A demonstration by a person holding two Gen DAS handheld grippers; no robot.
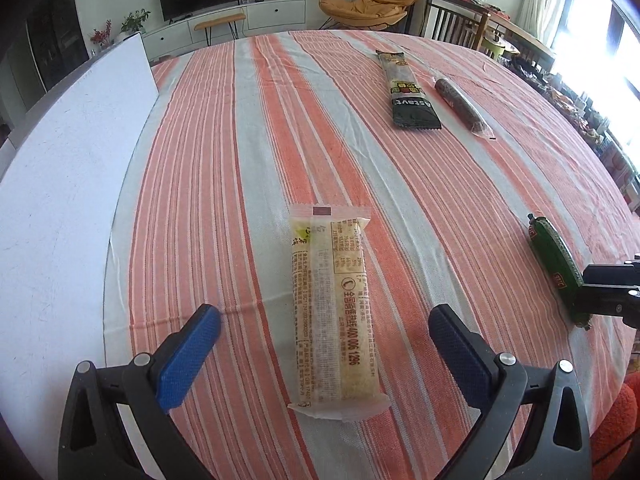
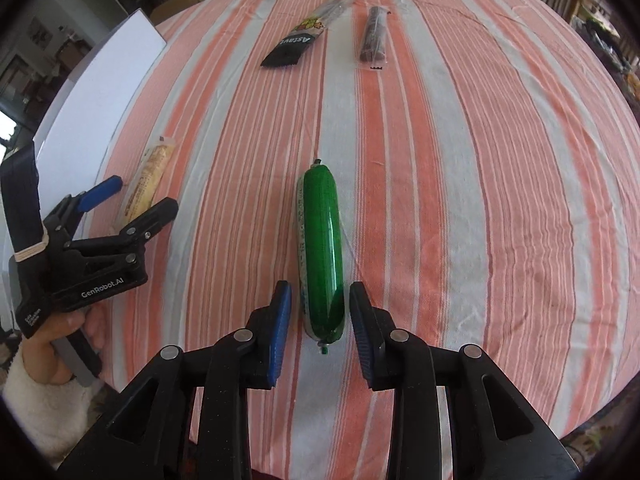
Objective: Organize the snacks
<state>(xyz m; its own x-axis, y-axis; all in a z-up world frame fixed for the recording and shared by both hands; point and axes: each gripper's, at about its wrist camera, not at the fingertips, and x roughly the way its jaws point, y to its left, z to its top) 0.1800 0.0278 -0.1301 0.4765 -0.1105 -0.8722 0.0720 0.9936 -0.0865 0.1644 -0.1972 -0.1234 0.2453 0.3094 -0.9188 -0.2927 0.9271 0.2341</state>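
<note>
Lying lengthwise in the lower middle of the left wrist view, a pale cream plastic-wrapped snack bar with red print [image 1: 334, 312] rests on the orange-and-white striped tablecloth [image 1: 248, 160]. The left gripper [image 1: 324, 338] has its blue-padded fingers [image 1: 188, 356] spread wide on either side of the bar's near half, not touching it. At the upper right of that view sit a long black and yellow snack packet [image 1: 406, 90] and, just beside it, a dark brown stick in clear wrap [image 1: 460, 104]. A white flat board [image 1: 68, 184] fills the left side.

In the right wrist view, a glossy green plastic-cased sausage [image 2: 320, 252] lies in the centre of the frame, pointing away. The right gripper [image 2: 320, 314] is released, its blue pads [image 2: 280, 320] flanking the sausage's near end with a narrow gap each side. The left gripper appears at the left edge of this view, held in a hand [image 2: 60, 344].
</note>
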